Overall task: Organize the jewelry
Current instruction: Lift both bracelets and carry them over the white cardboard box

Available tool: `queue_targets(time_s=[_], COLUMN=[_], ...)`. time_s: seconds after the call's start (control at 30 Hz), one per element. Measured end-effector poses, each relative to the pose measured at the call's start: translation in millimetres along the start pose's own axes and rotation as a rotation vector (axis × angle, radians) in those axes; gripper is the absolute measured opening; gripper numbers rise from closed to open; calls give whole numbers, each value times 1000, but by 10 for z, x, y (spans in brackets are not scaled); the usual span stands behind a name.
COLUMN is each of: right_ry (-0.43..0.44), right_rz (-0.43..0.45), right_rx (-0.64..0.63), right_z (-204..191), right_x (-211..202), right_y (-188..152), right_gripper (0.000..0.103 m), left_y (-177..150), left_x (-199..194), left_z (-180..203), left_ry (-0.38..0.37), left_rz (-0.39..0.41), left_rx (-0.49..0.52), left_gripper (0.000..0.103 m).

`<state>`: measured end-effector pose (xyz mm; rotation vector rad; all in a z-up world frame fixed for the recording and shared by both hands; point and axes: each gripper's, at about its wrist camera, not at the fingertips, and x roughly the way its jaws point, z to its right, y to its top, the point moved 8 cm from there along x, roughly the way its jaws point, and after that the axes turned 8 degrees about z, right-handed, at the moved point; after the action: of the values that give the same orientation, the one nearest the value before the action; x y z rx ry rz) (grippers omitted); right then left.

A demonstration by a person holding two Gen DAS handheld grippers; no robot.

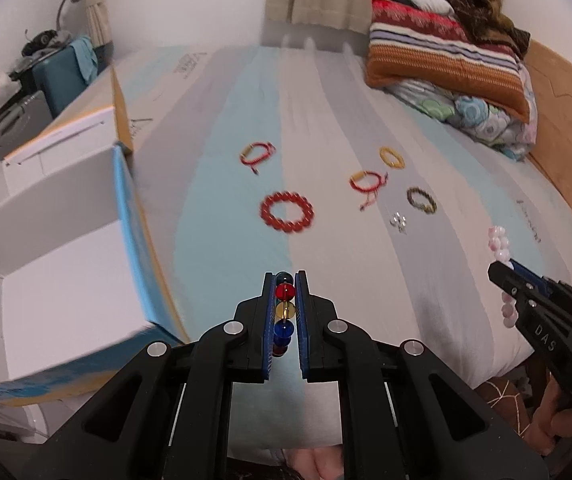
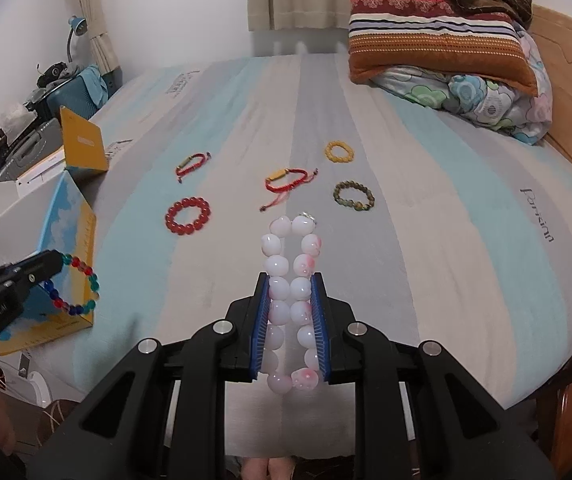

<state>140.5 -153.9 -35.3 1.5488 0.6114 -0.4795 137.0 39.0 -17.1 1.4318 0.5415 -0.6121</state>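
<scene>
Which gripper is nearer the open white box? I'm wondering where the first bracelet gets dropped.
Left. The left gripper, shut on the multicolored bracelet, hangs right beside the box; the right gripper, clamping the pink-white bracelet, sits mid-bed.

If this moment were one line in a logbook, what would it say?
left claw: shut on multicoloured glass-bead bracelet | right claw: shut on pink-white chunky bead bracelet | open white cardboard box: left | five bracelets on bed

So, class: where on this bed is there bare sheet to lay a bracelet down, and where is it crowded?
Bare: the near strip between the red bead bracelet and the bed's front edge, and the stretch between the bracelets and the pillows. Crowded: mid-bed, around the red cord bracelet, yellow bracelet and olive bracelet.
</scene>
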Motion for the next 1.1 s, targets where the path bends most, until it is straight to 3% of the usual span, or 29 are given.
queue_targets(time_s=[0.5,1.1], right_ry=[58,249], right_rz=[21,46], right_rx=[-93,-264], right_z=[-752,-2569], right_x=[-60,-27], right_y=[337,575], right_gripper=[19,19], left_y=[145,130], left_x=[-281,-801], left_z=[-574,-2077], left_ry=[71,249], left_rz=[29,57], left_rx=[-64,-190], left_gripper=[9,9])
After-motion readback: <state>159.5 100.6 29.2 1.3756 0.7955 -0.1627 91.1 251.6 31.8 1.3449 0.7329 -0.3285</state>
